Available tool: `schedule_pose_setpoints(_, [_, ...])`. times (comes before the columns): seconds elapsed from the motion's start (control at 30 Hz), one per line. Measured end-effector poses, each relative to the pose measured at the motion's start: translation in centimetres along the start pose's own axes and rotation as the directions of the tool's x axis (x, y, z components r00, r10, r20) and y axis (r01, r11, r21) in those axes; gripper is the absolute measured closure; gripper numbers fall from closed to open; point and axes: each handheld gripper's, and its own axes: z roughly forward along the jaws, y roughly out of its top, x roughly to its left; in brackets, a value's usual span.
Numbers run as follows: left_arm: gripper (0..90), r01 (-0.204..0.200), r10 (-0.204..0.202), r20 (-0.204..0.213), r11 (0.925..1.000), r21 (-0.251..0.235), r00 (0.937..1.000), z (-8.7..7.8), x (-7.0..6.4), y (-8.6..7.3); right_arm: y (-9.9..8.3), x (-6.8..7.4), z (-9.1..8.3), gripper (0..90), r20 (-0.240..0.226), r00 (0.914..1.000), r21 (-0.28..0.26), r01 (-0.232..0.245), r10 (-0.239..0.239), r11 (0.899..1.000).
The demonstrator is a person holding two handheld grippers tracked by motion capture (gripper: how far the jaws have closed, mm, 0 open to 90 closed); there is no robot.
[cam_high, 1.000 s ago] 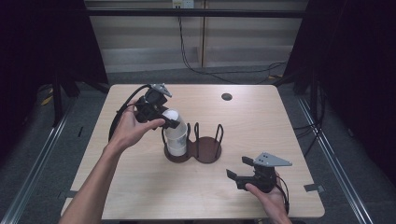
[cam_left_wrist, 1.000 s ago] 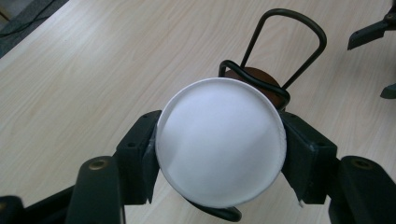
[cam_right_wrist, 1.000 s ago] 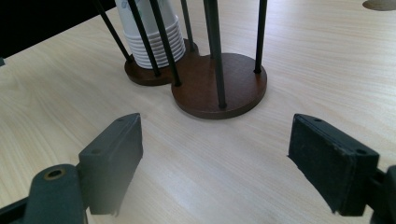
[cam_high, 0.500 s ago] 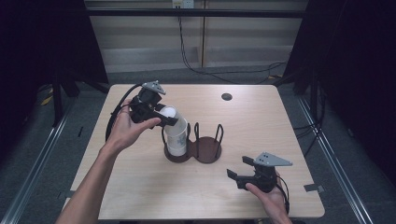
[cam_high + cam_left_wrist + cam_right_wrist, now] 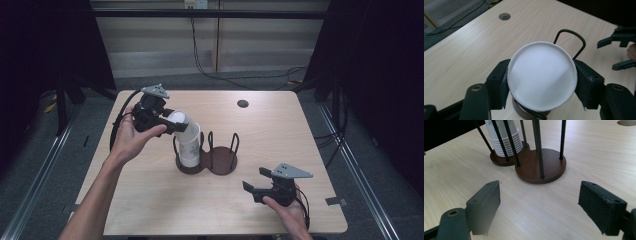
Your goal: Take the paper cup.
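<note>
High view: left gripper (image 5: pixel 176 124) is raised above the desk (image 5: pixel 300 140) toward the far-left corner, its jaws closed on the sides of a white paper cup (image 5: pixel 181 120), which hangs tilted over the stack of cups (image 5: pixel 189 148) seated in the left ring of a dark wooden two-ring holder (image 5: pixel 220 161) near the desk's middle. Whether the held cup is fully clear of the stack cannot be told from here. Left gripper view looks at a flat white disc of the cup (image 5: pixel 542 75), base or inside I cannot say, with one pad on each flank just below the rim. Judgement: the cup is very light and thin-walled, easily dented and fairly slick; a grip near the rim or base, where the rolled edges stiffen it, should hold with little squeeze, whereas the mid-wall would buckle. Nested cups may cling, so a second one could ride along. Right gripper (image 5: pixel 264 186) rests near the near-right edge, jaws spread wide and holding nothing; right gripper view shows the holder's empty right ring (image 5: pixel 541 166) ahead.
</note>
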Motion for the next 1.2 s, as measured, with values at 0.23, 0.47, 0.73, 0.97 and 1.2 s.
schedule_pose_setpoints(0.23, [36.8, 0.024, -0.024, -0.002, 0.9988, -0.044, 0.9997, -0.5, 0.3, -0.7, 0.0, 0.0, 0.0, 17.3, -0.001, 1.0000, -0.001, -0.002, 0.002, 1.000])
schedule_pose_setpoints(0.47, [36.8, 0.035, -0.036, -0.007, 0.9943, -0.101, 0.9993, -1.1, 0.3, -1.1, 0.0, 0.0, 0.0, 17.3, -0.001, 1.0000, -0.001, -0.003, 0.003, 1.000])
schedule_pose_setpoints(0.73, [36.8, -0.003, 0.004, 0.006, 0.9894, -0.145, 1.0000, -1.8, -0.5, -1.5, 0.0, -0.1, 0.0, 17.1, 0.001, 1.0000, -0.008, -0.005, 0.005, 1.000])
schedule_pose_setpoints(0.97, [36.8, -0.004, 0.005, 0.005, 0.9833, -0.182, 1.0000, -2.1, -1.2, -2.7, 0.0, 0.0, 0.0, 17.0, -0.001, 1.0000, -0.008, -0.008, 0.008, 1.000])
schedule_pose_setpoints(1.2, [36.8, 0.007, 0.000, 0.033, 0.9730, -0.231, 0.9995, -3.1, -1.5, -3.6, 0.0, -0.1, 0.1, 16.3, 0.003, 0.9999, -0.010, -0.013, 0.013, 1.000])
